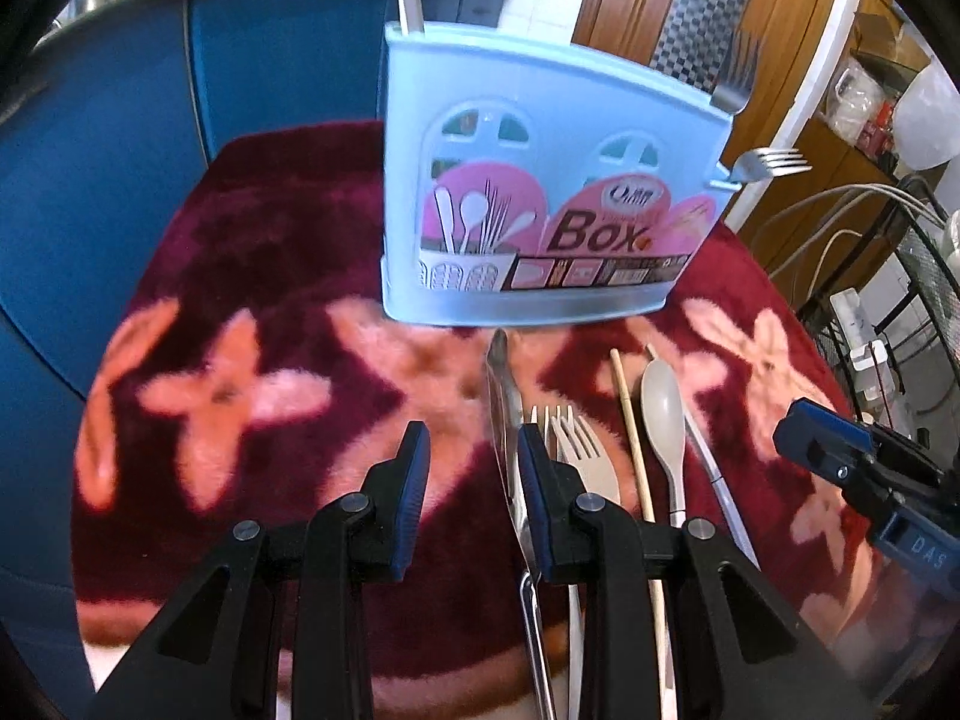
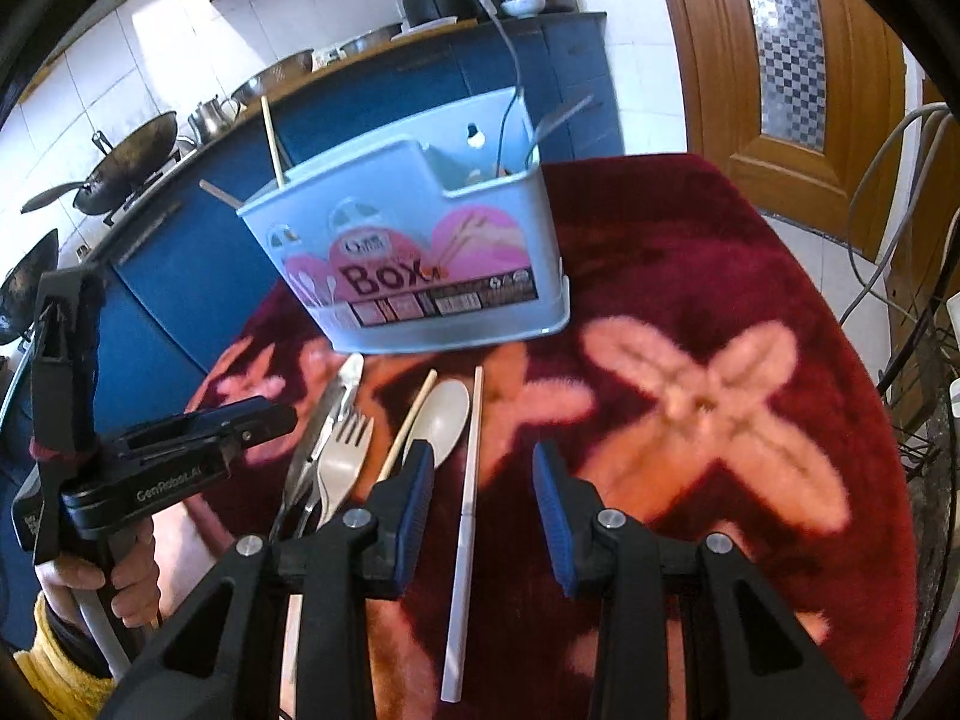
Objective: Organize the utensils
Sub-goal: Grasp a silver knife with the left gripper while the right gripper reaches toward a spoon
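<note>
Right wrist view: blue utensil box (image 2: 414,252) at upper centre already holds some utensils, while a fork (image 2: 342,468), spoon (image 2: 441,414), knife (image 2: 318,426) and chopsticks (image 2: 465,516) lie on the tabletop (image 2: 690,252) below it, both hand-held grippers (image 2: 483,474) partly open, empty.

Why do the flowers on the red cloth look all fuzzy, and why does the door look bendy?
Left wrist view: the cloth flowers smear, while the gripper fingers stay sharp. Right wrist view: the fisheye lens bows the door and counter edge; the blue box looks slightly soft, and dark corners ring both pictures.
</note>
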A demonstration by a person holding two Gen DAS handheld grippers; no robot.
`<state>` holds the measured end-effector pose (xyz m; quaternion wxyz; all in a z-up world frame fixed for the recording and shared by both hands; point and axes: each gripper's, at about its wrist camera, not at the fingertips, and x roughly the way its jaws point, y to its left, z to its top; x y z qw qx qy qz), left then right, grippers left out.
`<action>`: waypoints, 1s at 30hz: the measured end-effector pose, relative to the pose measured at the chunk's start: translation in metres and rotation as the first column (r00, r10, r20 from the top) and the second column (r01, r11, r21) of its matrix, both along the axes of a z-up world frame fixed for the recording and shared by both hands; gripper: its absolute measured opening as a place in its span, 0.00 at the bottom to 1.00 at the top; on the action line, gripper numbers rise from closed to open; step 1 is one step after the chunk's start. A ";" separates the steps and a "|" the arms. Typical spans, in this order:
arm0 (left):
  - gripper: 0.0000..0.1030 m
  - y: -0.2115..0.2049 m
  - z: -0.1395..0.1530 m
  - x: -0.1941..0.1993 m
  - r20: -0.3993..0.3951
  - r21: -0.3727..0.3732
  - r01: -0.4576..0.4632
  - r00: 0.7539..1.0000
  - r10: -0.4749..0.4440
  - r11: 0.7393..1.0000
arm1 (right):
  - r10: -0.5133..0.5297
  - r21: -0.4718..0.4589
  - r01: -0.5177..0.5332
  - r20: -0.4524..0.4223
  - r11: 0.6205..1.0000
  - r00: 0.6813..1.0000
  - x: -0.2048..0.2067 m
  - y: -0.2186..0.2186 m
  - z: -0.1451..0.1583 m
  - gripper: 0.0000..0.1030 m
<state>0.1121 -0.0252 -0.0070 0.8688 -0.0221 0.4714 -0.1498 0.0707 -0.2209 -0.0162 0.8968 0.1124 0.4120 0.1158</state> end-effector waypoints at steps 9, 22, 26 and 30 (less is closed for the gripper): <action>0.24 -0.008 -0.016 0.016 -0.062 -0.011 0.028 0.998 -0.028 1.000 | 0.014 -0.003 -0.015 -0.032 1.000 0.999 0.004 0.001 -0.010 0.36; 0.02 -0.013 -0.013 0.020 -0.040 -0.030 0.027 0.999 -0.028 0.999 | 0.045 -0.025 -0.046 -0.056 0.999 0.997 0.007 0.008 -0.015 0.36; 0.02 0.001 -0.006 0.017 -0.018 -0.053 -0.013 1.000 0.012 0.999 | 0.072 -0.048 -0.076 -0.074 0.996 0.995 0.012 0.014 -0.017 0.36; 0.02 0.015 0.002 0.013 0.015 -0.078 -0.043 0.999 0.045 0.996 | 0.108 -0.066 -0.116 -0.115 0.991 0.988 0.021 0.021 -0.022 0.34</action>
